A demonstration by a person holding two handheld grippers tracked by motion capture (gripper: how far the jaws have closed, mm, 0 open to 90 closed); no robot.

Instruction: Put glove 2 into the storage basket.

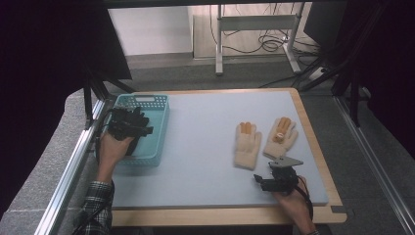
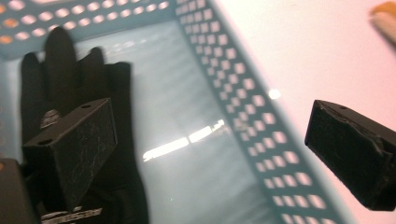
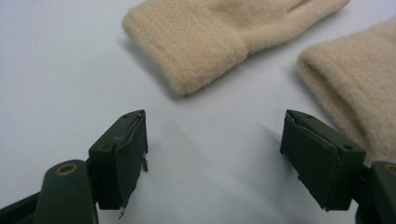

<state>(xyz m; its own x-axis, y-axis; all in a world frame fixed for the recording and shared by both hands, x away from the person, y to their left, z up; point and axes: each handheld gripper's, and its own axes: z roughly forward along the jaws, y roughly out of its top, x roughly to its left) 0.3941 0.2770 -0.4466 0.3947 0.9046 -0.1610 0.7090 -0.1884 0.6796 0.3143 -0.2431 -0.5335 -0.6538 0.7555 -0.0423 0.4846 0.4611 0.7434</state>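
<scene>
Black glove (image 2: pixel 70 93) lies in the basket (image 2: pixel 243 107) beneath the open left tool (image 2: pixel 210 144).

No readable text anywhere. Black glove (image 2: pixel 79 140) in the teal basket (image 2: pixel 261 126) carries pale printed marks, one at 9 o'clock of the left gripper view and one at 7 o'clock by the cuff: too blurred to make out. Beige gloves (image 3: pixel 205 42) and desk (image 1: pixel 200 147): nothing legible.
</scene>
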